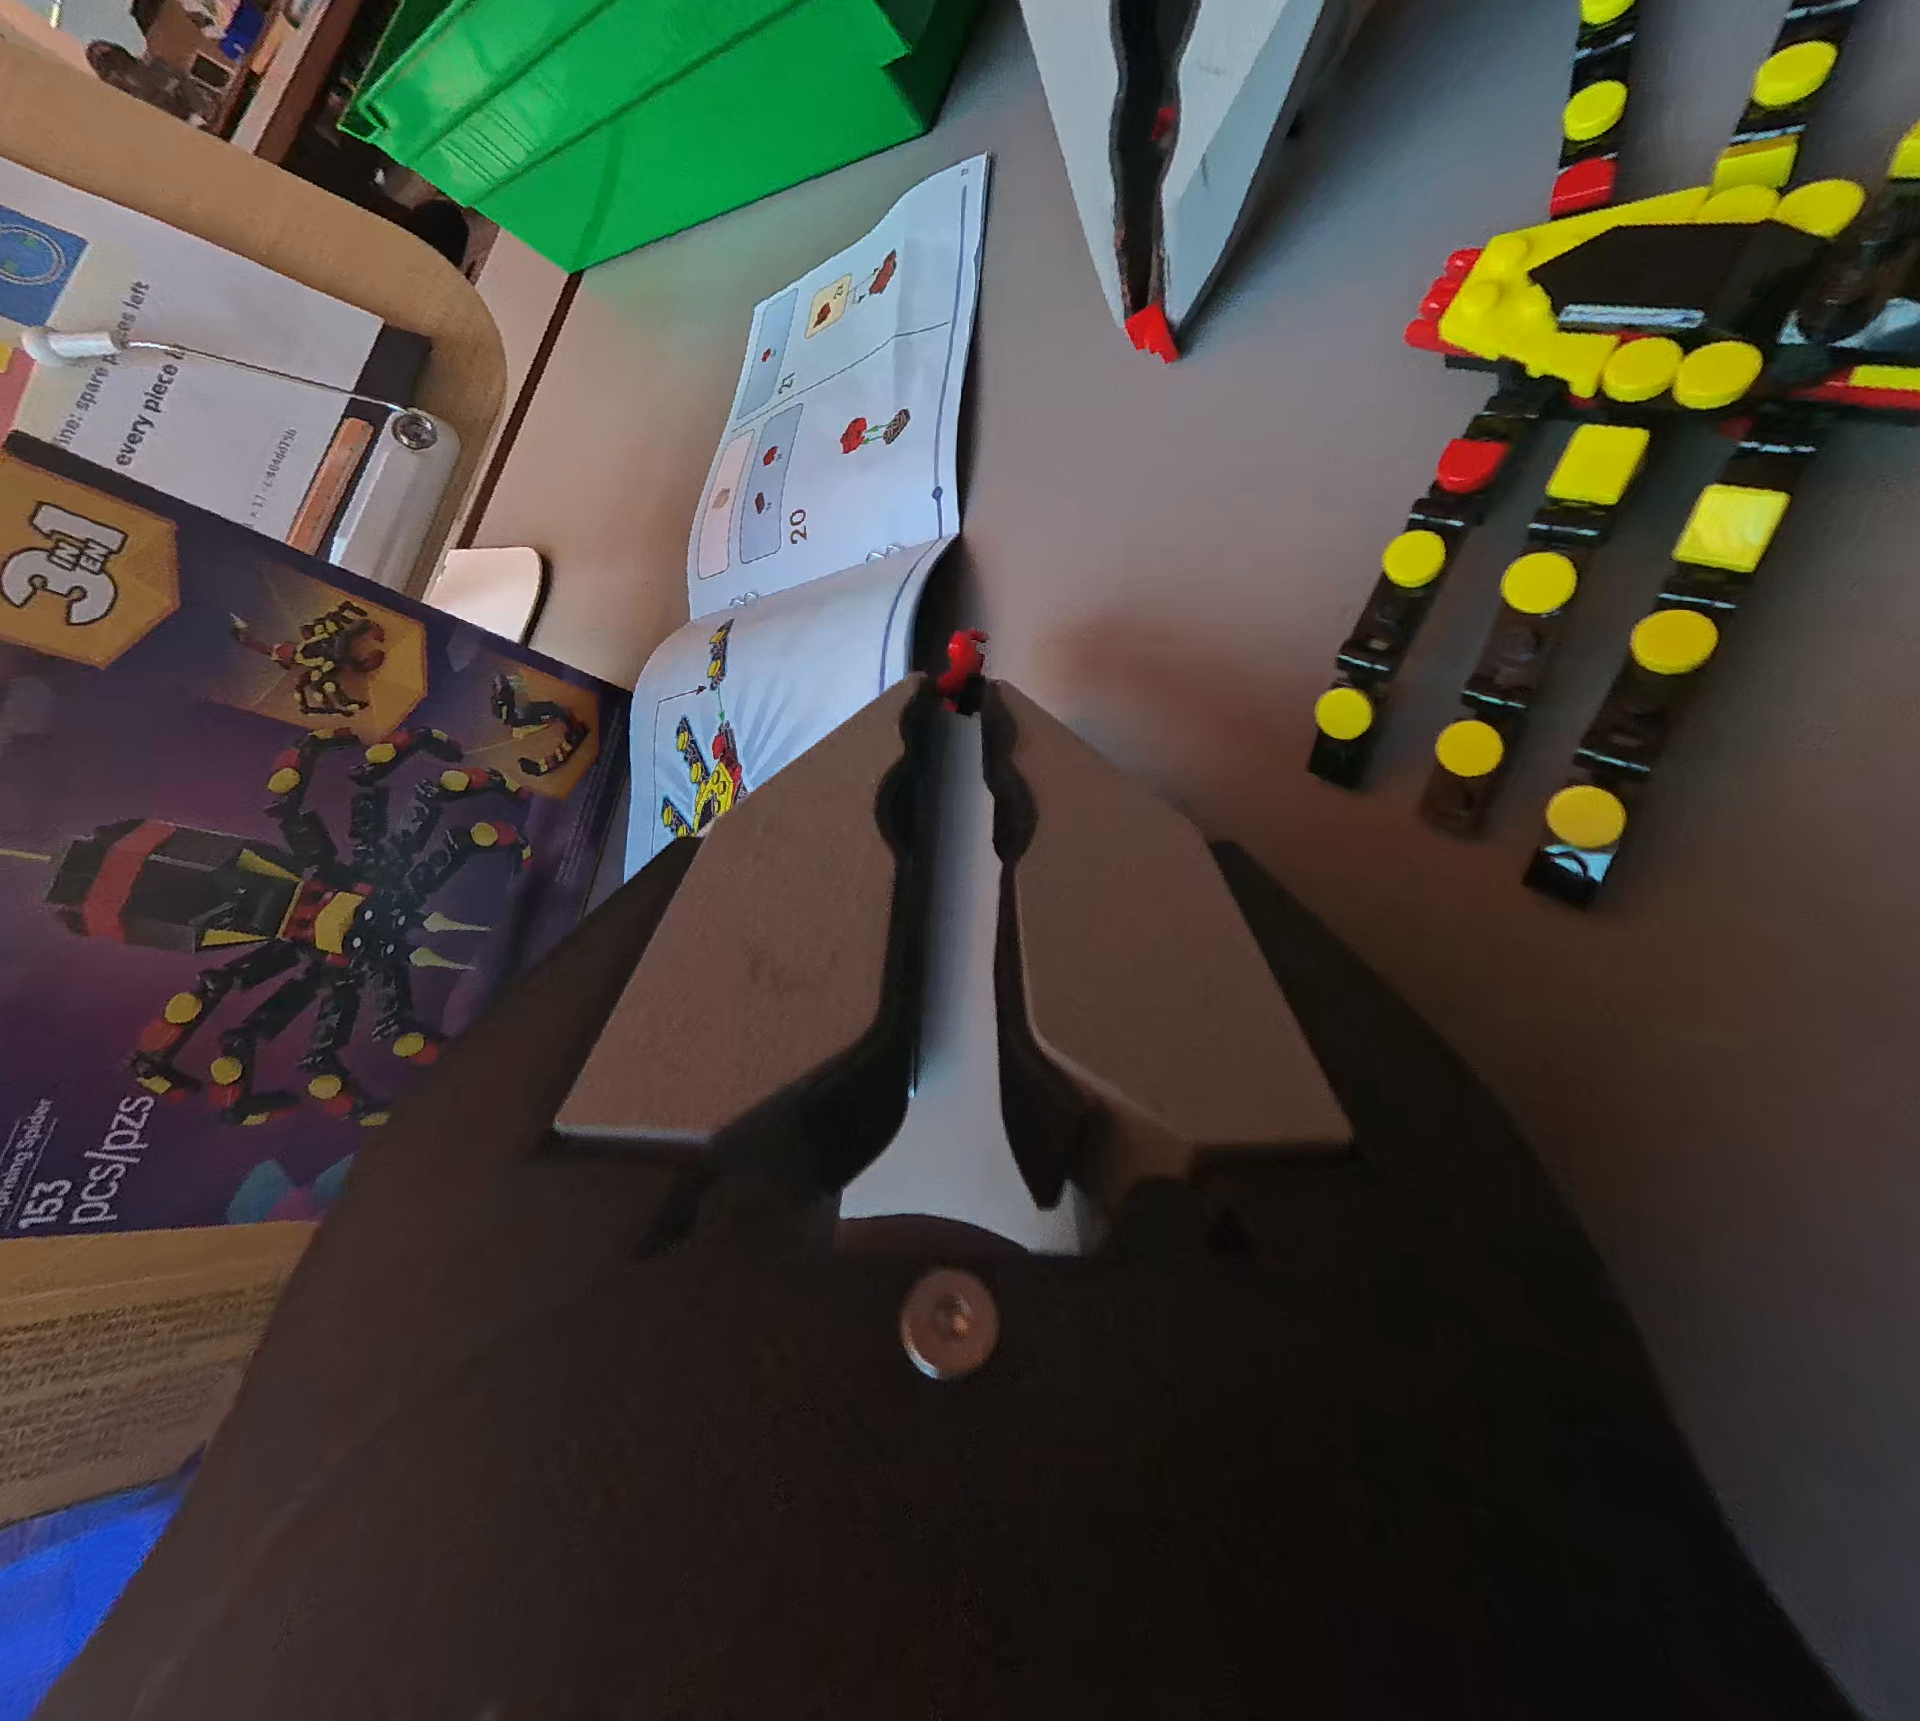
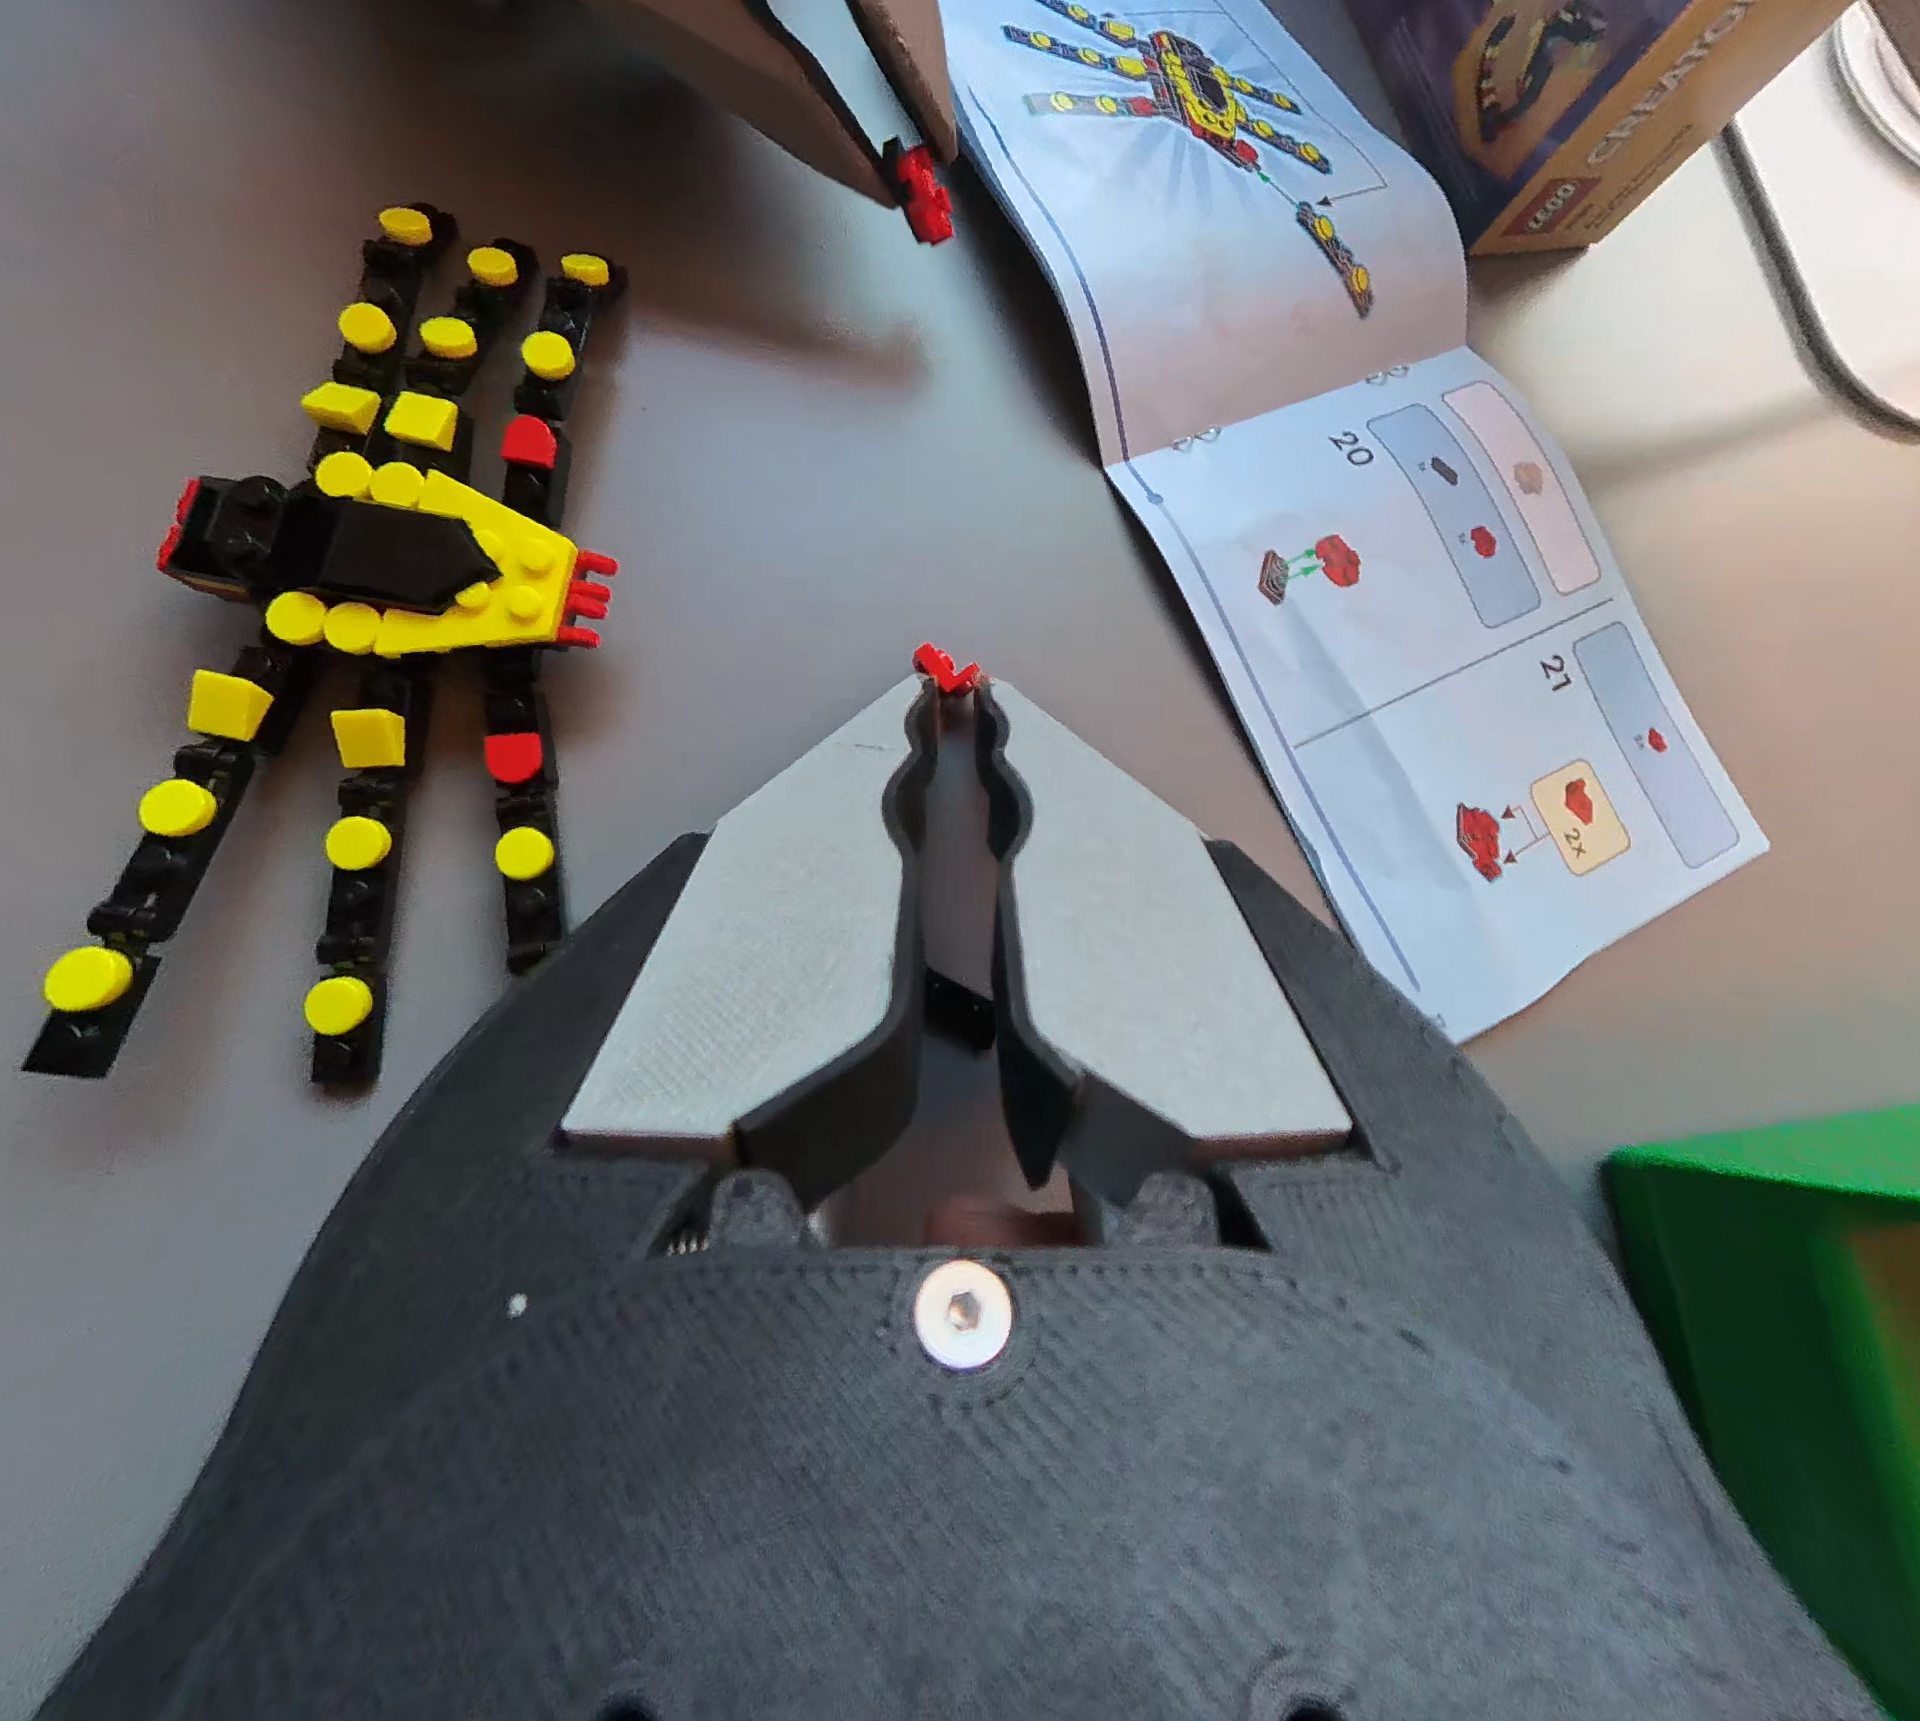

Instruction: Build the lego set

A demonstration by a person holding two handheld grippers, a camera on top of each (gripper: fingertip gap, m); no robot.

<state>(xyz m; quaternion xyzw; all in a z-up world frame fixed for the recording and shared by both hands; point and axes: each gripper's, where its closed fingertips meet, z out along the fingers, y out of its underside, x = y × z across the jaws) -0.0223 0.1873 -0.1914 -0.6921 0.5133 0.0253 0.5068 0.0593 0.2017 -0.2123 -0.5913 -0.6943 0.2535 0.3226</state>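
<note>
The left hand-held gripper (image 1: 961, 684) is clamped at its tips on a small red piece (image 1: 961, 658), and the right hand-held gripper (image 2: 948, 684) pinches a second red piece (image 2: 945, 665) the same way. Both hang above the grey desk (image 2: 790, 383), tips pointed toward each other and well apart, with bare desk between them.

The coming move looks like joining the two reds, as the open booklet (image 2: 1455, 632) beside them suggests. Each piece lies straight ahead of the other gripper, so the closing path runs along both finger axes. Neither hand seems nearer.

The spider body (image 2: 364, 570), legs spread, lies flat on the desk to the right gripper's left, clear of that path. A green bin (image 1: 665, 40) and the box (image 1: 260, 840) sit beyond.
</note>
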